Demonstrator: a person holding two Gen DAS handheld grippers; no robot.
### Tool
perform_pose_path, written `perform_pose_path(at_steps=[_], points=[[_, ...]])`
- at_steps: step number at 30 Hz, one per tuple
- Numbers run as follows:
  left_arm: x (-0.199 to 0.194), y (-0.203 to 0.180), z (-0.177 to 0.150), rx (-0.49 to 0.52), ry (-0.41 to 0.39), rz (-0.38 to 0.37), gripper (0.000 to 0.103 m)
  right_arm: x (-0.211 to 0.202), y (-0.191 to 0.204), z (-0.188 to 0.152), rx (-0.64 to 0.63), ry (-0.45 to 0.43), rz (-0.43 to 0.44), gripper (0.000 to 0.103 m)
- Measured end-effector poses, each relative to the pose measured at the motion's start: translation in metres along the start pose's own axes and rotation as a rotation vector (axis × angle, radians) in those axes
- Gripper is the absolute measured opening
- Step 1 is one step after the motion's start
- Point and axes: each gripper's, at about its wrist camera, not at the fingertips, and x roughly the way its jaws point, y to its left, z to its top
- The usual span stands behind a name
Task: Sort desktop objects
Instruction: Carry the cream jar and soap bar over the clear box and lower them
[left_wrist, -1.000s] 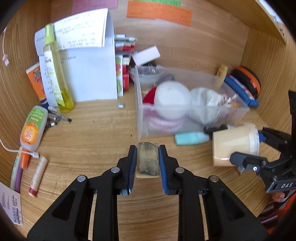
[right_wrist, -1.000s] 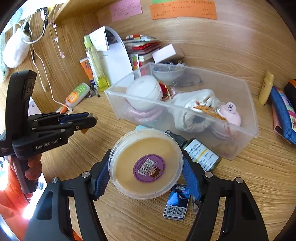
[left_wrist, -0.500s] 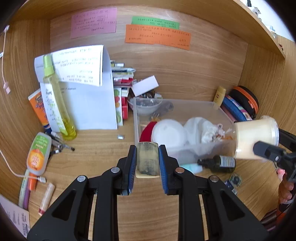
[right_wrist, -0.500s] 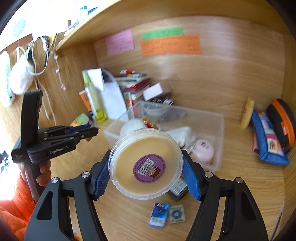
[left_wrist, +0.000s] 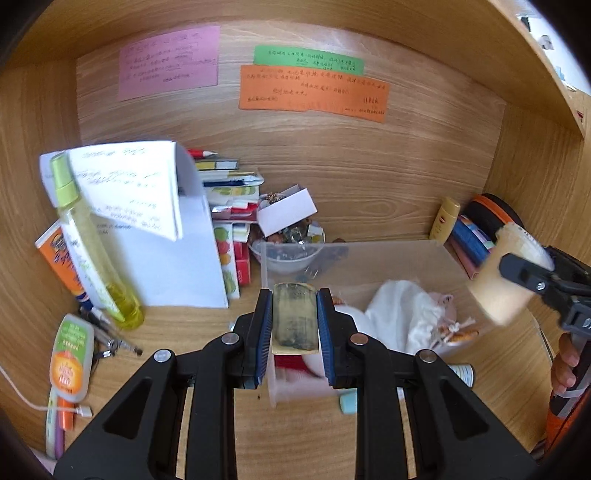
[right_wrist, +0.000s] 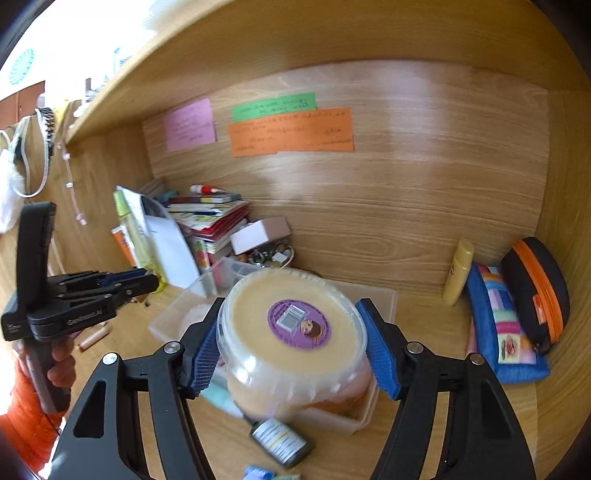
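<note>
We cannot read the handwriting on the pink note (left_wrist: 168, 62), the green note (left_wrist: 308, 60) or the orange note (left_wrist: 314, 93); it is too small. The left tool (left_wrist: 294, 320) hides the near left corner of the clear bin (left_wrist: 369, 258) and part of what lies inside. In the right wrist view the cream tub (right_wrist: 291, 343) covers most of that bin, and its lower wall smears into blur. A small blue packet (right_wrist: 258, 473) is cut off by the bottom edge.

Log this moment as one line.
left gripper: shut on small flat block | right gripper: shut on lidded tub | above clear bin
</note>
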Motion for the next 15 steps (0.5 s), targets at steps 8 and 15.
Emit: perform_pose_path(at_steps=[8, 15], points=[[0.035, -0.011, 0.020, 0.016, 0.031, -0.009, 0.023, 0.051, -0.016, 0.015, 0.016, 0.055, -0.031, 0.065], [0.072, -0.014, 0.031, 0.011, 0.082, -0.030, 0.023, 0.086, -0.022, 0.025, 0.091, 0.104, 0.027, 0.065]])
